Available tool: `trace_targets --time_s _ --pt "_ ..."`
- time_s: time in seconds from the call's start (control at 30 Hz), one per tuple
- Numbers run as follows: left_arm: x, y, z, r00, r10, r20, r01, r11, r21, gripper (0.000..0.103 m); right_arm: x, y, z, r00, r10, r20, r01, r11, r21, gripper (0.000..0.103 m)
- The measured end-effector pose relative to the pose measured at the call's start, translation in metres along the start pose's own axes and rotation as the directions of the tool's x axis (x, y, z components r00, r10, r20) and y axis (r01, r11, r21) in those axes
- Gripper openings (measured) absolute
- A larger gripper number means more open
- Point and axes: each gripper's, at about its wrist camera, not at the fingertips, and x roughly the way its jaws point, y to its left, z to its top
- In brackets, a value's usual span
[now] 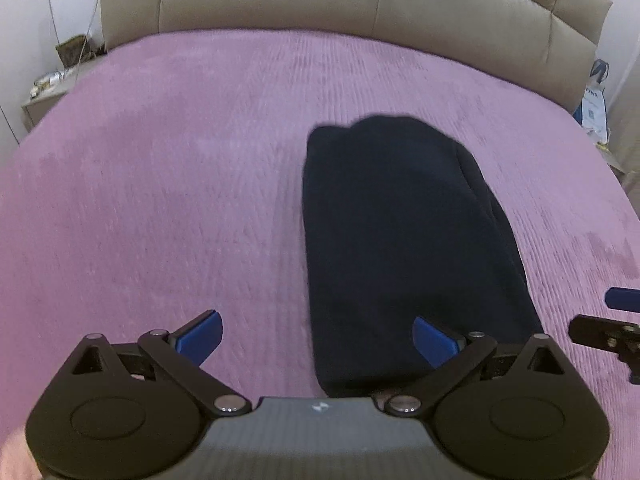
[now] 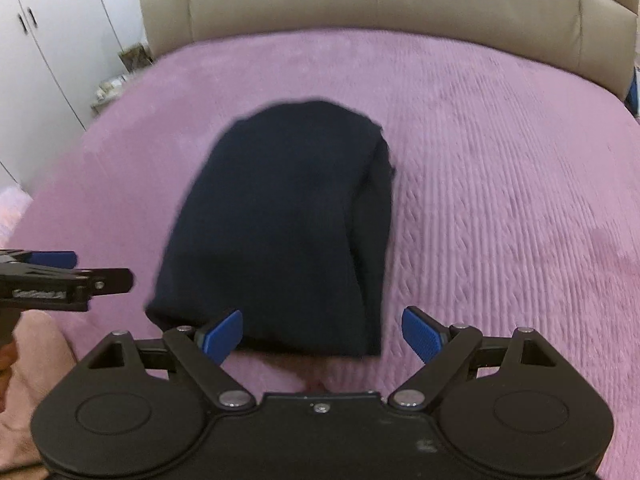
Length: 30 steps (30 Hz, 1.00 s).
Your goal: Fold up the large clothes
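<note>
My left gripper [image 1: 317,340] is wide open and holds nothing. My right gripper [image 2: 322,332] is wide open too, and it is empty. Both are up in the air over the bed [image 1: 160,180], pointing down at it. The dark cloth [image 1: 400,240] lies folded in a long, neat shape on the purple cover. It is flat and no gripper touches it. From my left side it sits a bit to the right. Behind the bed is a tan headboard [image 1: 320,0]. White doors [image 2: 44,52] stand far left.
</note>
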Motion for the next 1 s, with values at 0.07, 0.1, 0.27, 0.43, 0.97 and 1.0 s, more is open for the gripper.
trace_targets --time_s 0.07,0.1,0.27,0.43,0.97,1.0 --pt "0.005 -0.005 -0.013 1.0 -0.003 -0.018 0.004 1.0 0.0 0.103 0.004 -0.001 -0.014 1.0 -0.021 -0.015 0.022 1.0 0.006 0.102" --pt "0.008 -0.006 -0.019 0.999 -0.007 -0.031 0.007 1.0 -0.002 0.103 0.006 -0.002 -0.018 1.0 -0.023 -0.02 0.023 1.0 0.015 0.102" --pt "0.014 -0.009 -0.039 0.998 0.016 -0.056 -0.017 1.0 -0.009 0.103 0.011 -0.006 -0.027 0.999 -0.019 -0.027 0.02 1.0 0.021 0.102" --pt "0.014 -0.016 -0.043 0.998 0.048 -0.04 -0.047 0.999 0.011 0.103 0.003 -0.011 -0.028 0.999 -0.048 -0.003 0.048 0.999 0.027 0.102" --pt "0.015 -0.02 -0.045 0.999 0.015 -0.048 -0.014 1.0 0.015 0.103 0.005 0.0 -0.029 1.0 -0.025 -0.013 0.025 0.999 -0.031 0.102" --pt "0.016 -0.02 -0.045 0.999 0.014 -0.048 -0.013 1.0 0.014 0.103 0.005 0.0 -0.029 1.0 -0.025 -0.013 0.025 0.999 -0.033 0.102"
